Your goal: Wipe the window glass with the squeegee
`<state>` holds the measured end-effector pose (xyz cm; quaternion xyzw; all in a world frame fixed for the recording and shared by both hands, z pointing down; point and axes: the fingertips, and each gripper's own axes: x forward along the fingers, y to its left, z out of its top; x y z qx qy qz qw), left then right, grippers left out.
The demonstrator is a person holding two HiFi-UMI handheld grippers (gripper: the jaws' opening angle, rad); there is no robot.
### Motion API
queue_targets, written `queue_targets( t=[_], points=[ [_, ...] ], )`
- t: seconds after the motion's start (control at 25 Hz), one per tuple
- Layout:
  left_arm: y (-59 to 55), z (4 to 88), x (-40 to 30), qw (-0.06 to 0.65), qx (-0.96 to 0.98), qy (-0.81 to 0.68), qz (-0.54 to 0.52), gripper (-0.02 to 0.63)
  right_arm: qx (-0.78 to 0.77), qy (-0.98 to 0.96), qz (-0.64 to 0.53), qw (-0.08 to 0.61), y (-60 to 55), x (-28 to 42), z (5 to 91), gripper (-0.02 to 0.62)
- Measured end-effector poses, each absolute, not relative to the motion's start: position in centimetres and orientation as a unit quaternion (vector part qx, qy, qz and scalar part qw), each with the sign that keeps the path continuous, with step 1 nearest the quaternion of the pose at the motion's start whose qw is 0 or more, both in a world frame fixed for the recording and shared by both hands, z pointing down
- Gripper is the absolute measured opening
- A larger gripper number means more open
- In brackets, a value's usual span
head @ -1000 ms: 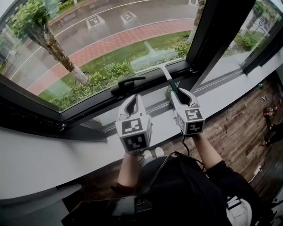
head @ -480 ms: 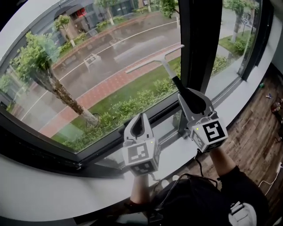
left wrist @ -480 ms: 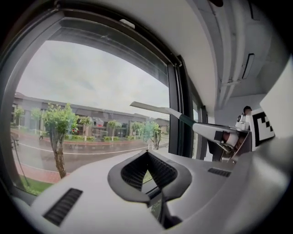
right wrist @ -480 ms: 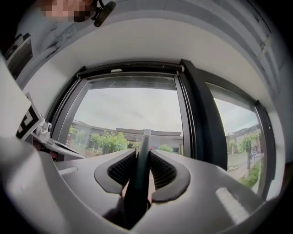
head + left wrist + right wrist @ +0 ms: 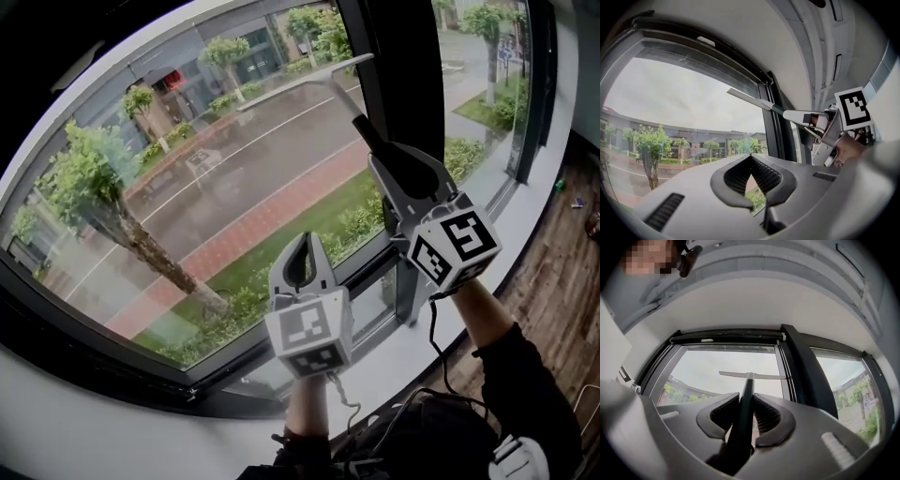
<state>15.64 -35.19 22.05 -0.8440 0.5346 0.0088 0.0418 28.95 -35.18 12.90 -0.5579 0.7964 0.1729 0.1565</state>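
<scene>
Right gripper (image 5: 398, 169) clamps its two jaws on the dark handle of the squeegee (image 5: 361, 127) as a person works at a wide window. In the right gripper view the handle runs straight up between the ribbed pads (image 5: 766, 416). Left gripper (image 5: 302, 246) hangs lower and to the left, apart from the squeegee. Its jaws are pressed together tip to tip with nothing between them (only greenery shows through the heart-shaped gap behind the tips). Both grippers carry marker cubes (image 5: 307, 328), and a forearm (image 5: 473, 305) reaches up behind the right one.

Beyond the jaws, the squeegee's pale neck leads to a long thin blade (image 5: 300, 80). It lies across the upper part of the window glass (image 5: 187, 187), just left of the black upright frame post (image 5: 394, 56); whether the blade's edge touches the pane cannot be made out. A white sill (image 5: 84, 422) runs below the frame. Outside, a tree (image 5: 103, 202), a strip of lawn (image 5: 309, 234) and a grey road (image 5: 253, 150) lie far below.
</scene>
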Motion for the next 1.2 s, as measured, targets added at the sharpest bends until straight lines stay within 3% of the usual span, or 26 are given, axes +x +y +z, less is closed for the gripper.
queue_targets(
  t=[0.52,1.2],
  points=[
    [-36.6,15.8,16.2,0.08,-0.842,0.531,0.048,0.002,-0.536,0.781,0.241,0.21,-37.9,27.0,2.5,0.095],
    [-38.6,13.4,16.6,0.08,-0.845,0.526,0.062,0.002,-0.546,0.773,0.241,0.216,-40.1,27.5,0.3,0.095]
  ],
)
